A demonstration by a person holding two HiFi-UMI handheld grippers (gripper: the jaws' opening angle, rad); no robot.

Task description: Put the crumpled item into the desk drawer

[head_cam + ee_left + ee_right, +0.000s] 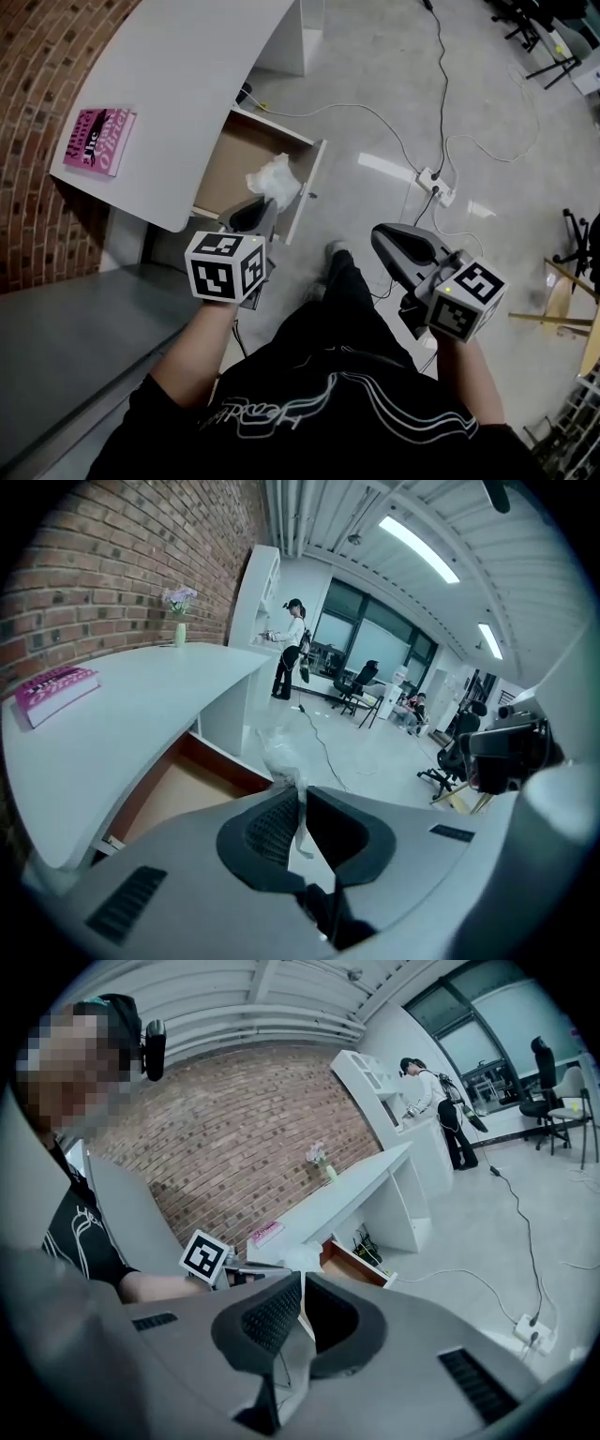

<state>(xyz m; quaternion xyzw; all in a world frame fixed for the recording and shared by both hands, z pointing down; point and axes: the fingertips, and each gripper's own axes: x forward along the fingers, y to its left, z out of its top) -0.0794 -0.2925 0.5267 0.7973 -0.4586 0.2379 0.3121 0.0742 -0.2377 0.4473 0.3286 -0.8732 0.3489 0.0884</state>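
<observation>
Our left gripper (265, 204), angled down at the open drawer (230, 161), pinches the crumpled item (274, 176); our right gripper (382, 234) is closed and empty.

Tabletop (187, 84): plain white. Book (98, 141), 9 o'clock on it: magenta, black lettering. Drawer (225, 159): tan inside, white front. Crumpled item (274, 176): white. Wall (37, 94): red-brown brick. Left tongs (262, 204), right tongs (382, 236): grey, black ribbed pads (272, 827); marker cubes (225, 267) white with black squares.

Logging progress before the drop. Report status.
Left gripper shut on crumpled white wrapper; right gripper shut, empty. Wrapper over the open drawer, not released. Nothing blocking the drawer.
</observation>
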